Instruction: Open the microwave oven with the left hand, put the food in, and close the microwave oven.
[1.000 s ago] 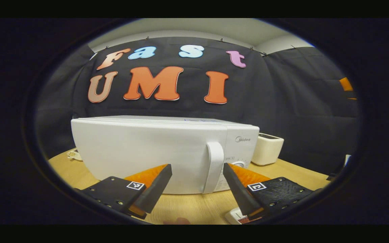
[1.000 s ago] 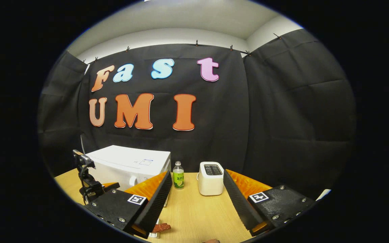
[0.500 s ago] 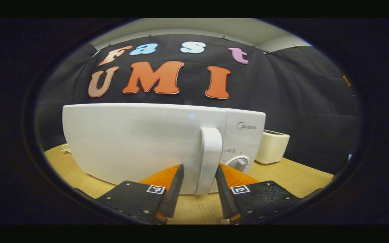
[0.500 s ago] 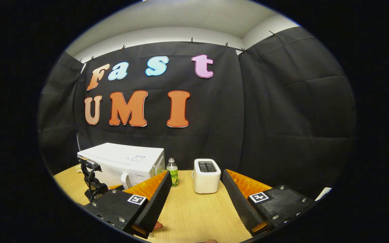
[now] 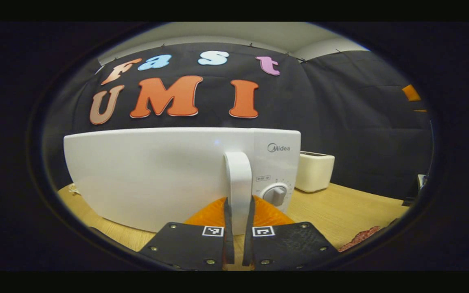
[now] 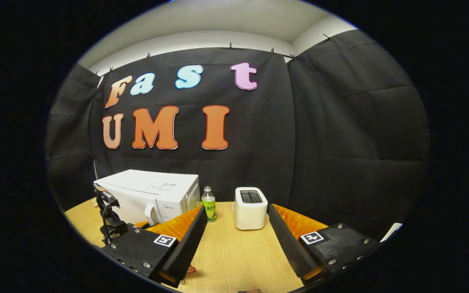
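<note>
Left gripper view: the left gripper (image 5: 238,228) has both fingers pressed on the handle (image 5: 238,179) of the closed microwave (image 5: 145,171), which stands on the table (image 5: 340,211). Right gripper view: the right gripper (image 6: 238,240) gapes wide, empty, above the table, with the food (image 6: 191,269) just beside its finger and a toaster (image 6: 250,202) beyond.

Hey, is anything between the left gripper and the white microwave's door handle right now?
Nothing visible. The left gripper is shut on the white vertical door handle of the white microwave oven, one finger on each side. The door looks closed.
</note>
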`<state>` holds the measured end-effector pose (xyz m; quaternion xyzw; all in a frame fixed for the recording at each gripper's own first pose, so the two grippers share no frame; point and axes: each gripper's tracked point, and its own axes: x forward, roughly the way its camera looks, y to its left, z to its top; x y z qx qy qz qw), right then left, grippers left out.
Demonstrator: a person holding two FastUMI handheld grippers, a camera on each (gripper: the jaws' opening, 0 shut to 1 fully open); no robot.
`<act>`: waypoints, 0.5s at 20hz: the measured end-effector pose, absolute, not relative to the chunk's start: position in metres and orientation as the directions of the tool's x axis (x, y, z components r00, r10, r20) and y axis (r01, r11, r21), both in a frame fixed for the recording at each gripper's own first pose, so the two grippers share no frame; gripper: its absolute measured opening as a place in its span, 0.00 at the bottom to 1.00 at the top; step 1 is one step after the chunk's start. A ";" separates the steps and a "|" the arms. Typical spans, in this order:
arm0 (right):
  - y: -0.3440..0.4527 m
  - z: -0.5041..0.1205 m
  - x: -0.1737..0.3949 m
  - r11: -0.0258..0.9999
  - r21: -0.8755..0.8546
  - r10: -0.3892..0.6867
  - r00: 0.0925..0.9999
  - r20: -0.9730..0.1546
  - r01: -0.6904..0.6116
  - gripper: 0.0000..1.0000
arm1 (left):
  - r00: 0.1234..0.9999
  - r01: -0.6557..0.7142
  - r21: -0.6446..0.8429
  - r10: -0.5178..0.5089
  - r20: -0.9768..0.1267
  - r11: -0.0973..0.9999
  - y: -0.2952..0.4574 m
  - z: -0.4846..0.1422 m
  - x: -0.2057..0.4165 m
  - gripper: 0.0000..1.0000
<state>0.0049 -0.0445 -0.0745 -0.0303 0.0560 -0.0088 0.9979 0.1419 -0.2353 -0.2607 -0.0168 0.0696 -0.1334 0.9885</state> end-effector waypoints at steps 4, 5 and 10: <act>-0.044 -0.079 0.005 0.998 -0.068 -0.022 0.994 -0.109 0.015 0.95 | 0.939 0.326 -0.060 -0.330 -0.095 0.944 -0.229 -0.253 0.101 0.10; -0.041 -0.080 0.005 0.998 -0.064 -0.018 0.994 -0.109 0.011 1.00 | 0.929 0.352 -0.075 -0.358 -0.095 0.933 -0.227 -0.252 0.090 0.10; -0.026 -0.089 0.004 0.998 -0.054 0.009 0.992 -0.122 -0.016 0.95 | 0.883 0.452 -0.096 -0.460 -0.090 0.887 -0.206 -0.247 0.033 0.09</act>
